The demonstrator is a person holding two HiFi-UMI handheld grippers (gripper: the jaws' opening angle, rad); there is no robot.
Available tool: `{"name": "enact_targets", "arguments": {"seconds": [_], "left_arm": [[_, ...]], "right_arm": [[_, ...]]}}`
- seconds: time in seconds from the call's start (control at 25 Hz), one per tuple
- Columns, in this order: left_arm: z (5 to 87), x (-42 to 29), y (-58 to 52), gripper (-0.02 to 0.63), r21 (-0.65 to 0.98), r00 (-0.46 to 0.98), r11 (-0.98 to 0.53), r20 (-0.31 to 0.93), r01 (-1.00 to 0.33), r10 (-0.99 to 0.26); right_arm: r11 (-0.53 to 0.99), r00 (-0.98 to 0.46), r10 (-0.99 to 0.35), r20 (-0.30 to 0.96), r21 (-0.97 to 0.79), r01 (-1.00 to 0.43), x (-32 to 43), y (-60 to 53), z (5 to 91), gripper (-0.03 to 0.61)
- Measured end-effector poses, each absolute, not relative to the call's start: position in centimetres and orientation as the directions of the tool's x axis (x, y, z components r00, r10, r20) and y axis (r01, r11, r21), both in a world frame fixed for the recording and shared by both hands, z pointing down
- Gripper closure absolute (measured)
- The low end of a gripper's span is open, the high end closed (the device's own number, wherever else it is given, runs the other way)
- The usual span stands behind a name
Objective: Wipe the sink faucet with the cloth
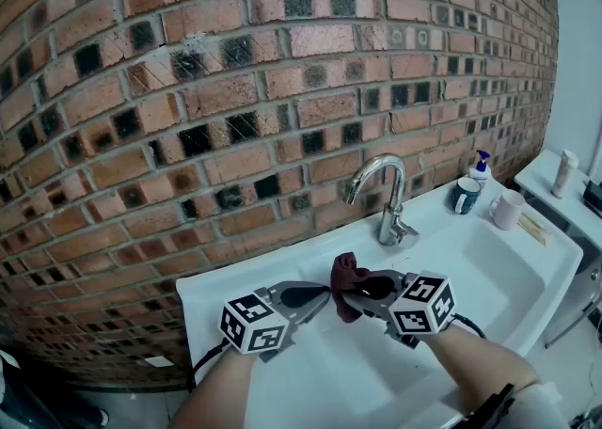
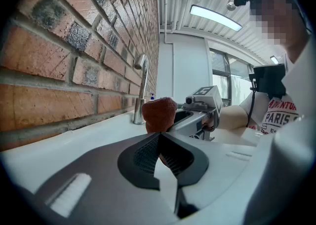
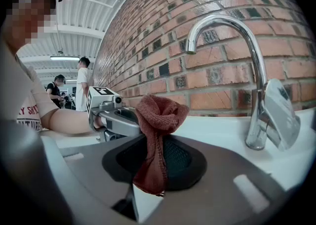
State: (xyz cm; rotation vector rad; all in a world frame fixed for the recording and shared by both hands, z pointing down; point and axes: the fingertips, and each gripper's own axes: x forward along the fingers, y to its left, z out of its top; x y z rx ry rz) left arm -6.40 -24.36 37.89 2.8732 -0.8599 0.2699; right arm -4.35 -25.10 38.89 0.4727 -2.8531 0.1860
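white sink (image 1: 527,267) | chrome gooseneck faucet (image 1: 390,197) on back rim | right gripper (image 3: 154,162) clamps cloth mid-fold, left gripper (image 2: 159,142) nips its edge | cloth (image 1: 350,284) rust-brown, knitted, bunched, up over basin near faucet

The left gripper (image 2: 159,140) has its jaws closed on the low end of a reddish-brown cloth (image 2: 159,112). Behind it, the faucet (image 2: 141,88) stands at the back edge of the sink (image 2: 94,132).

Bright even indoor light, ceiling strip lamp (image 2: 215,17), window glare, fisheye edge bending, dark vignetted corners
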Motion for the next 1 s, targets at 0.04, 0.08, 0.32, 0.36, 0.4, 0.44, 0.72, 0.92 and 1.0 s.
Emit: {"name": "enact_targets", "arguments": {"seconds": [0.04,0.08,0.32,0.36,0.4,0.44,0.72,0.92,1.0], "left_arm": [[37.9,-6.3,-24.3,0.607,0.073,0.822,-0.829,0.204,-0.554,-0.531],[37.9,-6.3,-24.3,0.607,0.073,0.822,-0.829,0.202,-0.554,-0.532],[37.9,-6.3,-24.3,0.607,0.073,0.822,-0.828,0.2,-0.555,-0.533],[37.9,-6.3,-24.3,0.607,0.073,0.822,-0.829,0.198,-0.555,-0.533],[37.8,-6.3,-24.3,0.607,0.073,0.823,-0.829,0.197,-0.555,-0.533],[37.8,-6.3,-24.3,0.607,0.074,0.823,-0.828,0.196,-0.555,-0.534],[37.8,-6.3,-24.3,0.607,0.072,0.821,-0.828,0.198,-0.556,-0.535],[37.8,-6.3,-24.3,0.607,0.073,0.822,-0.828,0.198,-0.556,-0.535],[37.8,-6.3,-24.3,0.607,0.073,0.821,-0.827,0.198,-0.557,-0.535]], "right_arm": [[0.939,-0.916,-0.308,0.258,-0.073,-0.337,-4.3,-25.1,38.7,0.488],[0.938,-0.913,-0.316,0.257,-0.06,-0.341,-4.2,-25.1,38.4,0.488],[0.934,-0.916,-0.355,0.185,0.028,-0.356,-4.1,-25.4,34.4,0.488],[0.932,-0.917,-0.362,0.166,0.034,-0.362,-4.1,-25.6,33.4,0.488],[0.929,-0.918,-0.369,0.148,0.038,-0.367,-4.1,-25.9,32.5,0.488],[0.927,-0.918,-0.374,0.132,0.043,-0.371,-4.1,-26.1,31.6,0.488],[0.918,-0.918,-0.387,0.083,0.134,-0.374,-4.7,-26.8,26.7,0.488],[0.908,-0.916,-0.398,0.056,0.165,-0.385,-5.1,-27.6,24.0,0.487],[0.905,-0.915,-0.401,0.031,0.164,-0.391,-5.2,-28.0,22.7,0.486]]}}
